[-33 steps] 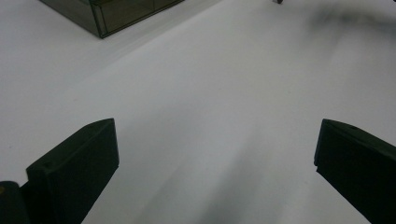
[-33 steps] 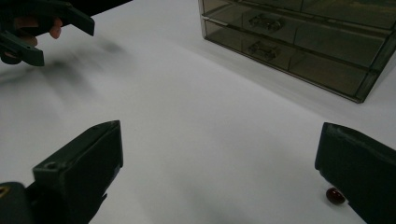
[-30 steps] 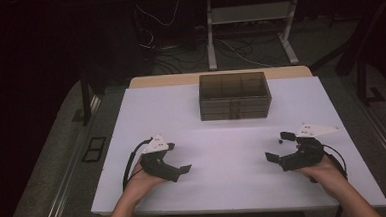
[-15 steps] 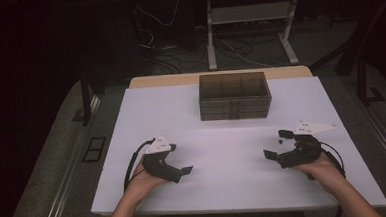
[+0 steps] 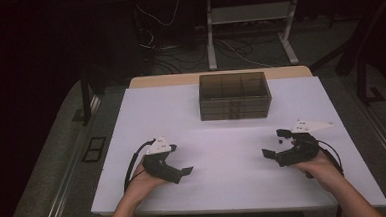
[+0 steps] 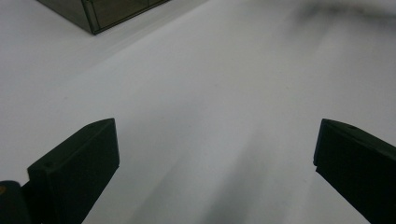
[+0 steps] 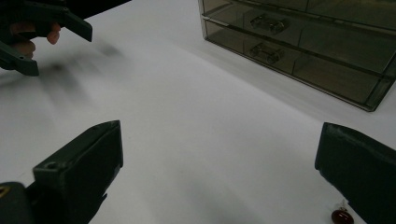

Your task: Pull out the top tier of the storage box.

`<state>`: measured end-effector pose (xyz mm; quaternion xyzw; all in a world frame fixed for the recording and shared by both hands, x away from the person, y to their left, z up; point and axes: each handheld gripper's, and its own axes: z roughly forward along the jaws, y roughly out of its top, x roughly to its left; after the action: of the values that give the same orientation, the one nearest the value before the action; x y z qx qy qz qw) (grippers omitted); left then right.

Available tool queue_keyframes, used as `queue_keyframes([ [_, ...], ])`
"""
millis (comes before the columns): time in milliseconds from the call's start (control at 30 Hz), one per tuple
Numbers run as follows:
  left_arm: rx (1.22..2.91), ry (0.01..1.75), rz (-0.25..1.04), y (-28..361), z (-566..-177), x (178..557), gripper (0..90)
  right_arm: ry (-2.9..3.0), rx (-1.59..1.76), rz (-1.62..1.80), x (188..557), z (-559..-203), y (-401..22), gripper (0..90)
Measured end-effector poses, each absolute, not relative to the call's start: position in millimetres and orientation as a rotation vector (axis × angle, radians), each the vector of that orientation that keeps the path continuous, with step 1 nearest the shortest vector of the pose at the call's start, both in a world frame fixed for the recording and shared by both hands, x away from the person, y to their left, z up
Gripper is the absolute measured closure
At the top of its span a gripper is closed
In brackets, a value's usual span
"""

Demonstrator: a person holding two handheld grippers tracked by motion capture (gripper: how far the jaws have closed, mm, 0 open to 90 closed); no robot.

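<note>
My right tool [image 5: 277,146] hangs released over a small amber bead [image 7: 342,216] lying on the white counter [image 5: 222,137] beside its jaw; my left tool [image 5: 182,174] gapes too. The bead looks light, hard and slippery, best pinched across its middle.

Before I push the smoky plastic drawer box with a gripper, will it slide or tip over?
The drawer box looks wider than tall, so it would probably slide, not tip. Its thin see-through walls suggest light weight. On the smooth white table it may skid easily, and its drawers might shift.
</note>
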<state>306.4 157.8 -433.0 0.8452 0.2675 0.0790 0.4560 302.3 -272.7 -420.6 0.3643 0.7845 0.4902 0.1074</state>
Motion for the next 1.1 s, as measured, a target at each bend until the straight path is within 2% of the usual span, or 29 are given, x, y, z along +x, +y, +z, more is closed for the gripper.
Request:
queue_keyframes([
  [1100,2.092,0.657,0.194,155.7,-434.1,305.3,0.0,2.309,1.044,1.474,320.0,-413.8,-259.0,0.5],
])
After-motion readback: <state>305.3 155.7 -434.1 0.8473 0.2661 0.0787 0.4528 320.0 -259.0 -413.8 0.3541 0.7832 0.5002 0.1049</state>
